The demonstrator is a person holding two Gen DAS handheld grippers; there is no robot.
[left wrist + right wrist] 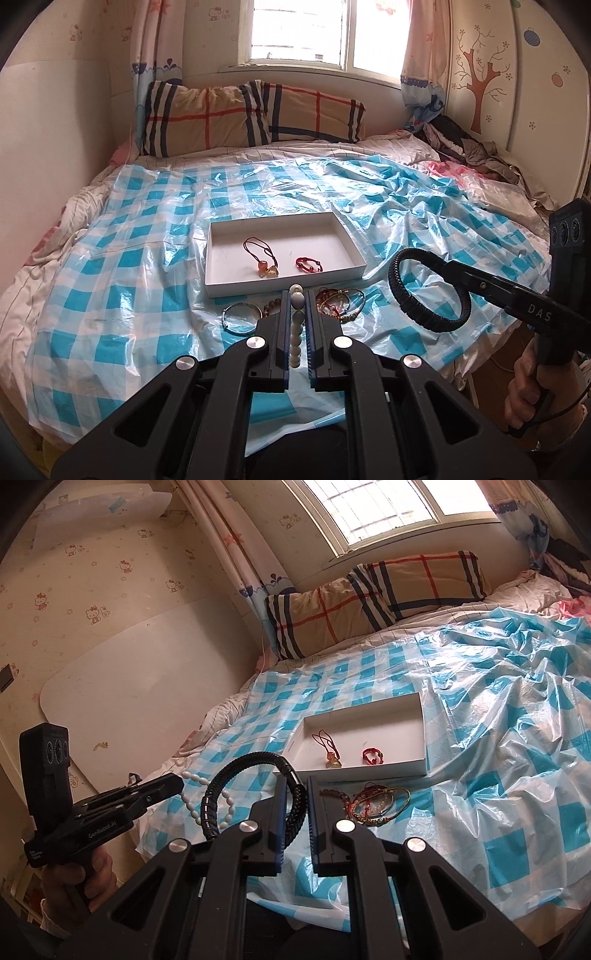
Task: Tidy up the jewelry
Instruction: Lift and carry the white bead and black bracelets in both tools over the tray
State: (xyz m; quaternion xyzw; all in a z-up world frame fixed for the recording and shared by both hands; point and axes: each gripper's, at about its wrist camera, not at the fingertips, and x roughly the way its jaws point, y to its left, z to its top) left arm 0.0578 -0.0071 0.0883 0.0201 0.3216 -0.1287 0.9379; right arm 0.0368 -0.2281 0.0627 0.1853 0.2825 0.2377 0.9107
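One box [360, 254] is seen, with two pieces counted inside: a corded pendant [260, 258] and a red bracelet [308, 264]. Two bracelets are held aloft, one beaded [296, 332], one black [428, 291]. Two pillows [207, 118] are counted (the loose pile [341, 306] cannot be counted).

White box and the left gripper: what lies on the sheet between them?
In the left wrist view, between the white box and left gripper lies a pile of bangles and beaded bracelets on the checked sheet.

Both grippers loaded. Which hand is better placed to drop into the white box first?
Left, probably. The left gripper with its white bead bracelet points straight at the white box's near edge. The right gripper, holding the black braided bracelet, sits off to the box's side.
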